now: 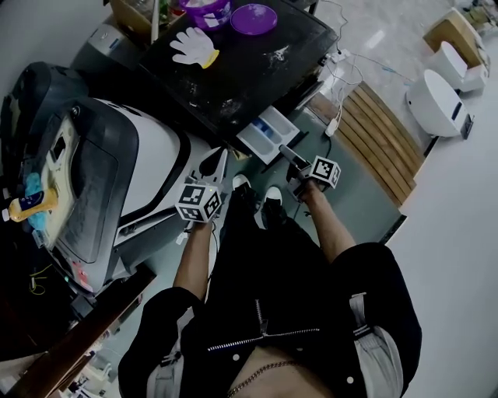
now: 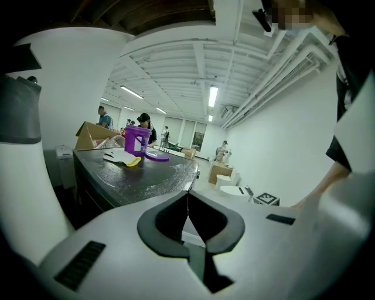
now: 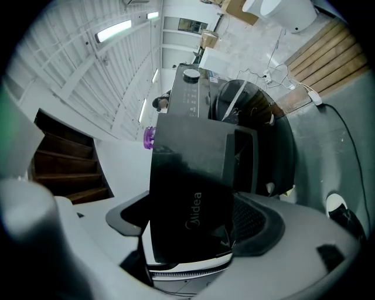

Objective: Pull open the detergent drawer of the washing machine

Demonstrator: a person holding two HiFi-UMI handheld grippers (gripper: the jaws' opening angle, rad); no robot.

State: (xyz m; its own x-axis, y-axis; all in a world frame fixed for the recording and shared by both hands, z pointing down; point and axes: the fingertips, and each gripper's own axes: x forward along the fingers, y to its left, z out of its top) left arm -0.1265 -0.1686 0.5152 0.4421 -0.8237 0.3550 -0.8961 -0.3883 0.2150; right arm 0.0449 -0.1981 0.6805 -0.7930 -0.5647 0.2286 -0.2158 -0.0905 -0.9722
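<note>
The black-topped washing machine (image 1: 241, 70) has its detergent drawer (image 1: 268, 134) pulled out toward me, with white and blue compartments showing. My right gripper (image 1: 289, 158) grips the drawer's front end. In the right gripper view the black Midea drawer front (image 3: 193, 187) fills the gap between the jaws of the right gripper (image 3: 190, 234), and the pads press on its sides. My left gripper (image 1: 212, 167) hovers beside the machine's front, left of the drawer, touching nothing. In its own view the left gripper (image 2: 187, 205) has its tips together, with the machine's top (image 2: 146, 176) beyond them.
A white glove (image 1: 194, 47), a purple lid (image 1: 253, 17) and a purple cup (image 1: 206, 12) lie on the machine's top. A grey and white appliance (image 1: 101, 179) stands at the left. Wooden slats (image 1: 381, 136), cables and white units (image 1: 436, 101) occupy the floor at the right.
</note>
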